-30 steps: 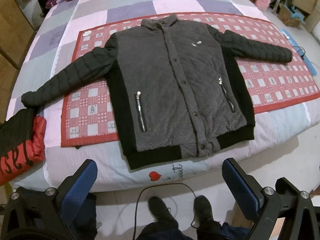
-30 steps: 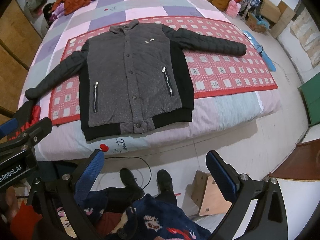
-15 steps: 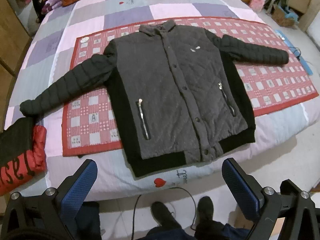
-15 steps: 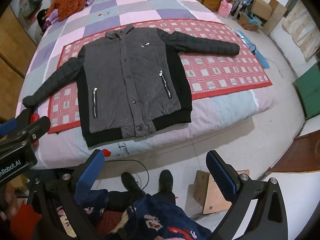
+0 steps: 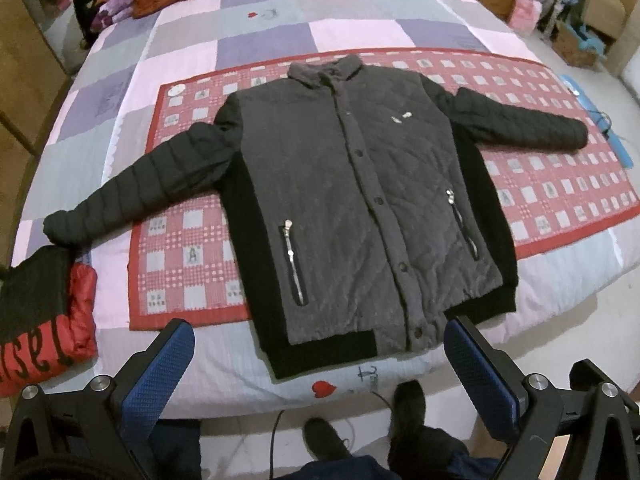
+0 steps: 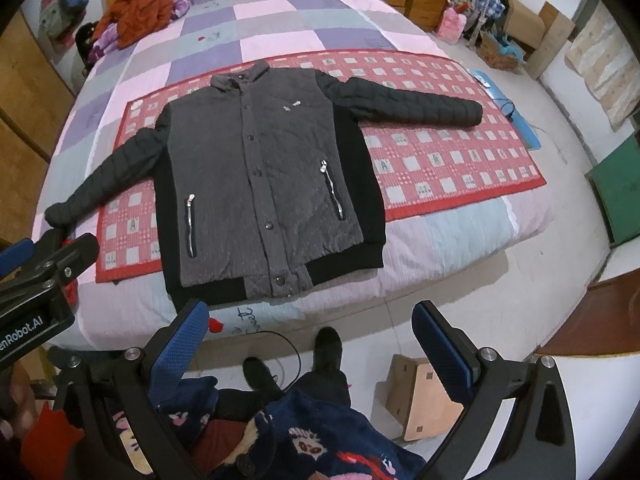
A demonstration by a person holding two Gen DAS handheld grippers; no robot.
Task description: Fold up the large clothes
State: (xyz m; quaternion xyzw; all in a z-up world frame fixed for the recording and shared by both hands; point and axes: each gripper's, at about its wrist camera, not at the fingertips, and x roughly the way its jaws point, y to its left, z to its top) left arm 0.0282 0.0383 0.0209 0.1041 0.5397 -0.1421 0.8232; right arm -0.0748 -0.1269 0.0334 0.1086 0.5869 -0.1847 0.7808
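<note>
Both tongs are spread wide and holding nothing: left tongs (image 5: 318, 364) hang over the near edge of the bed (image 5: 260, 20), right tongs (image 6: 310, 334) a bit further back over the floor. The jacket (image 5: 360, 208) lies flat, front up and buttoned, on the red checked mat (image 5: 560, 184), collar at 12 o'clock, hem at 6. One sleeve (image 5: 132, 192) runs out to 9, the other sleeve (image 5: 524, 128) to 3. I'd say start by pinching each cuff and laying the sleeves across the chest, keeping the padding smooth so it doesn't bunch.
</note>
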